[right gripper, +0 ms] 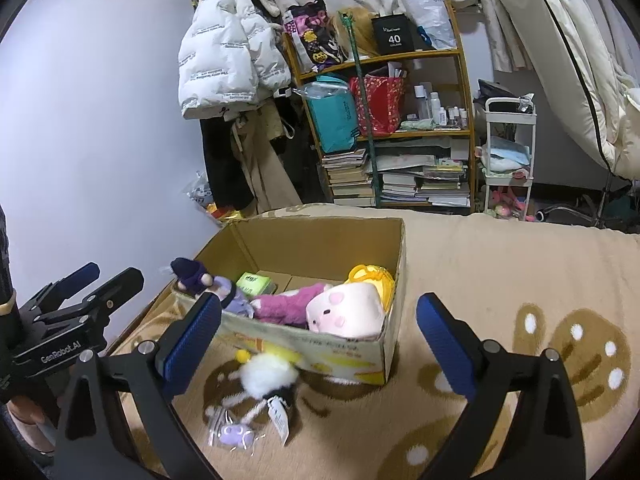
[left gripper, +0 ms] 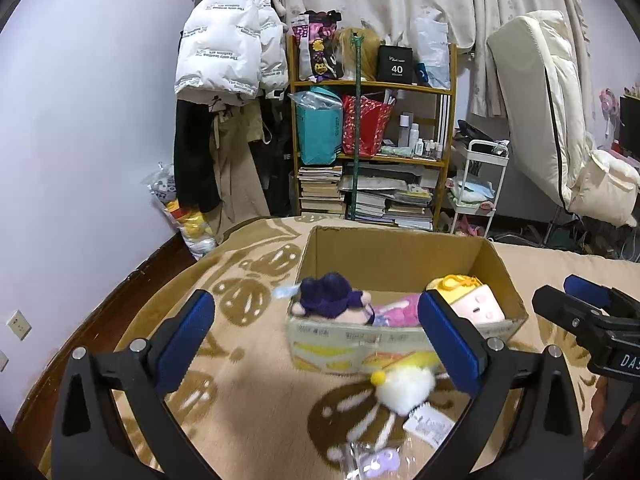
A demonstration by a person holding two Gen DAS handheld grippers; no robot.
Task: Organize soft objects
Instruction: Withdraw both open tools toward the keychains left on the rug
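Both grippers hang spread and empty above a patterned blanket (right gripper: 500,264): the left gripper (left gripper: 316,336) frames a white fluffy toy (left gripper: 406,390) lying just outside the cardboard box (left gripper: 400,256), the right gripper (right gripper: 320,336) beside it. Near the toy lies a small purple packet (right gripper: 234,436). A grab could likely catch only the toy's dangling tag (right gripper: 280,420), or nudge the box, where a purple-haired doll (right gripper: 200,278) and pink plush (right gripper: 344,312) already sit.

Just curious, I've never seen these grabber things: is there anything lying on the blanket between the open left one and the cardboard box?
Yes: a fluffy white toy lies against the cardboard box, ahead of the left gripper, seen in both views.
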